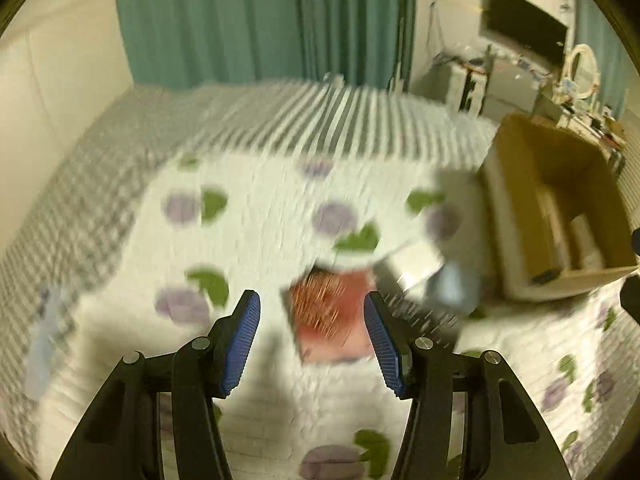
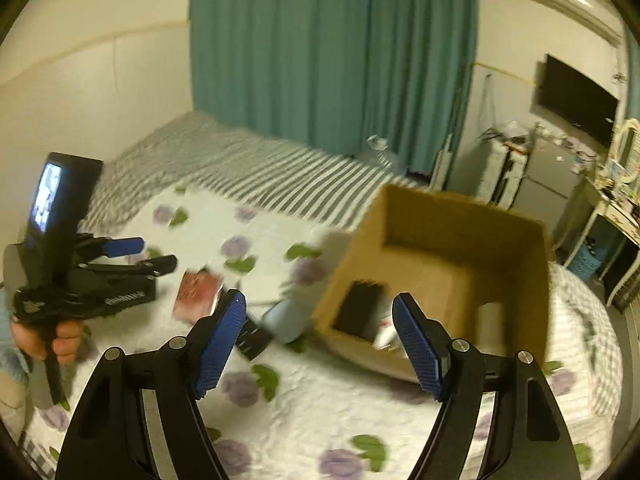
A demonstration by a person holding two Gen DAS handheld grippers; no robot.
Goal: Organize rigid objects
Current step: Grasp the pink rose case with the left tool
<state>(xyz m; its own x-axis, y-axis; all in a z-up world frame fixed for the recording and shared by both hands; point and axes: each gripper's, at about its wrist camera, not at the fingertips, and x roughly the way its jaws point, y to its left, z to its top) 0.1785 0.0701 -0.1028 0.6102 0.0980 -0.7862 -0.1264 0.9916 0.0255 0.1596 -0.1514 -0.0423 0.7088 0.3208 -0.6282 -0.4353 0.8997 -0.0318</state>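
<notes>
The quilt (image 2: 320, 412) is white with purple flowers and green leaves, lying over a grey-and-white striped bedsheet (image 2: 256, 168). The curtain (image 2: 328, 48) is teal. The cardboard box (image 2: 460, 248) is brown. A red packet (image 1: 332, 316) has orange speckling. The fingers (image 1: 240, 344) carry ribbed blue pads on black arms.

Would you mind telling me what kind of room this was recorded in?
Probably a bedroom: a bed with a floral quilt, teal floor-length curtains and a wall-mounted black television.

Black left gripper (image 1: 312, 306), blue ribbed pads (image 1: 242, 344), silver screws
</notes>
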